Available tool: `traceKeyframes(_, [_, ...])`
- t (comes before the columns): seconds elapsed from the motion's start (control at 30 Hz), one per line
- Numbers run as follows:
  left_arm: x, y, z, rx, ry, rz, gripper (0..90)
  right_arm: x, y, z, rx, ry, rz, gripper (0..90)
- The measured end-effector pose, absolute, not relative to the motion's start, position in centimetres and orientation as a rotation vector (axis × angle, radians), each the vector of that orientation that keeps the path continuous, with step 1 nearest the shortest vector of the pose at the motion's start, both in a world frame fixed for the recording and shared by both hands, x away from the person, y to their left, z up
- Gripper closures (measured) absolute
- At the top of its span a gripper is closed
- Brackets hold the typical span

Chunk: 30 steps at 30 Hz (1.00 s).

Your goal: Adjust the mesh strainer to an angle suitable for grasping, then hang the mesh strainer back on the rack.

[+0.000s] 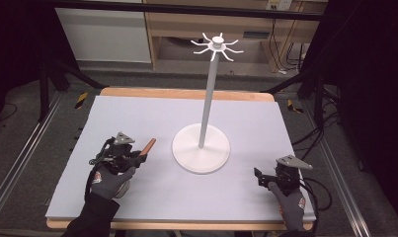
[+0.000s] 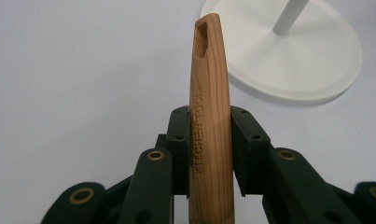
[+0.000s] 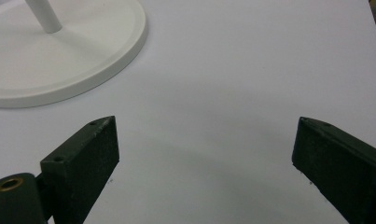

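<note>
Left gripper (image 1: 137, 159) clamped on the slim wooden utensil handle (image 2: 210, 126) at near left, right gripper (image 3: 204, 158) gaping idle at near right — best lifted steadily toward the white hooked stand (image 1: 201, 148), hanging hole leading.

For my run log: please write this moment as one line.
left tool: shut on handle | right tool: open, above mat | stand: upright, mid-mat, hooks bare

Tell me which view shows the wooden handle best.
The left gripper view: the wooden handle stands close up between the shut jaws of the left tongs, its hanging hole and stamped lettering visible. The high view shows it small, poking from those tongs toward the white stand.
</note>
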<state>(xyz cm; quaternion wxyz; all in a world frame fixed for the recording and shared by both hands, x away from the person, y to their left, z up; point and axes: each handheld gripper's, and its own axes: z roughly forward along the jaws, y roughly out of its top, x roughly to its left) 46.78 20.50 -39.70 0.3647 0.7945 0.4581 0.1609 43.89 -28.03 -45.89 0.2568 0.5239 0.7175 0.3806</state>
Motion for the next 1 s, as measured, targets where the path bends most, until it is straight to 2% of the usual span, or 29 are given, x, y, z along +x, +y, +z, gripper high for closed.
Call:
traceKeyframes(0.6, [44.2, 22.1, -35.9, 1.805, 1.103, 0.545, 70.2, 44.0, -28.0, -46.0, 1.413, 1.944, 1.020, 7.5])
traceKeyframes(1.0, [43.3, 21.8, -34.5, 1.749, 1.053, 0.573, 70.2, 43.9, -28.2, -45.9, 1.409, 1.934, 1.026, 7.4])
